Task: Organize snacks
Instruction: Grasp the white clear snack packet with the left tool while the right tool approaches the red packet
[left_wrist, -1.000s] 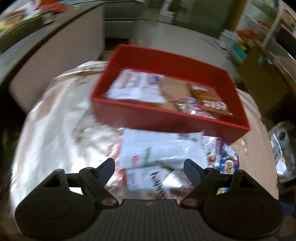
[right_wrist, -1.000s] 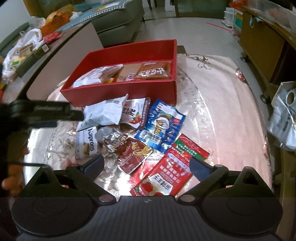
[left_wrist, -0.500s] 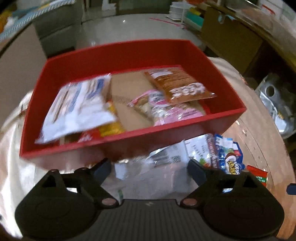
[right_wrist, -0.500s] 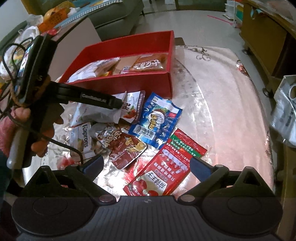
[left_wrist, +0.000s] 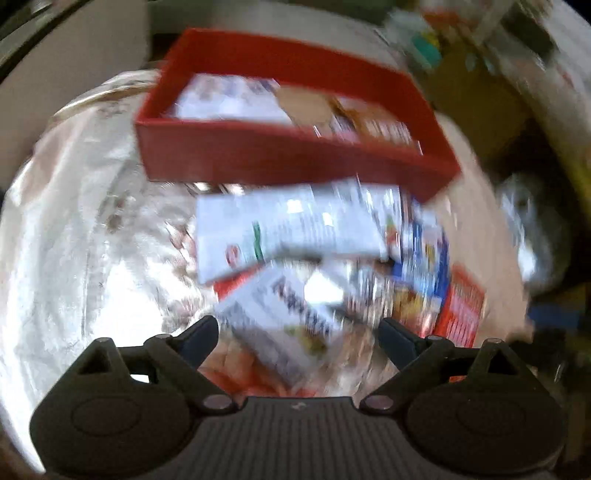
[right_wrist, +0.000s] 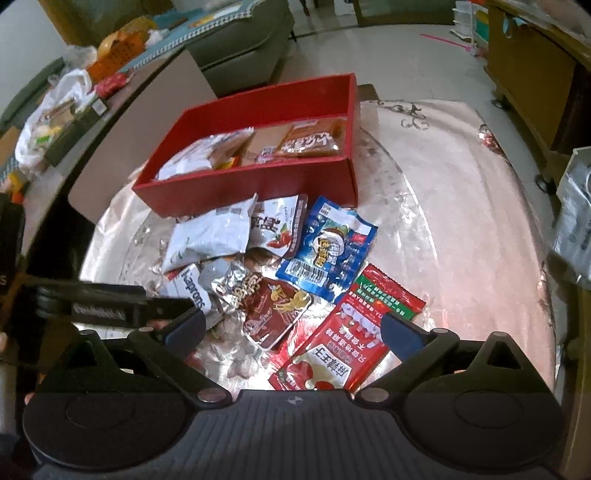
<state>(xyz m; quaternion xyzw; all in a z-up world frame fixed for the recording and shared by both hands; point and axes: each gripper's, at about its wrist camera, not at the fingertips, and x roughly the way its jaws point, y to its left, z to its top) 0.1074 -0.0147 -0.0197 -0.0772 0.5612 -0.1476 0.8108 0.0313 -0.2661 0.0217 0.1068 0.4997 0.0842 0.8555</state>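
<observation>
Red box (right_wrist: 255, 184) sits at the far side of the table (right_wrist: 461, 206), already holding a few packets: a white bag at its left end, an orange-brown one (right_wrist: 310, 142) at its right. The loose pile lies just in front of its near wall: white bag (right_wrist: 210, 236) on top nearest the box, white-and-red packet (right_wrist: 277, 229) beside it, blue packet (right_wrist: 328, 251) to the right, silver packet (right_wrist: 236, 284) and dark red packet (right_wrist: 273, 310) nearer, two red packets (right_wrist: 332, 354) nearest the right gripper (right_wrist: 291, 334). Left gripper (left_wrist: 297, 338) has jaws spread wide with nothing between them; they've just been opening. It's angled down over the left of the pile, above a white "Napron"-lettered packet (left_wrist: 288, 317), view heavily blurred. Right gripper is also spread and empty, hovering over the near red packets. Judgement: step in hand is left picking the next packet. Do it well: take a top packet, white bag or the lettered one, not a buried one; pinch a crimped edge or a puffed corner rather than the flat face, since foil slips; lift clear of the box wall before crossing it; drop into the open middle of the box. Keep the right gripper off that side so the two don't collide.
</observation>
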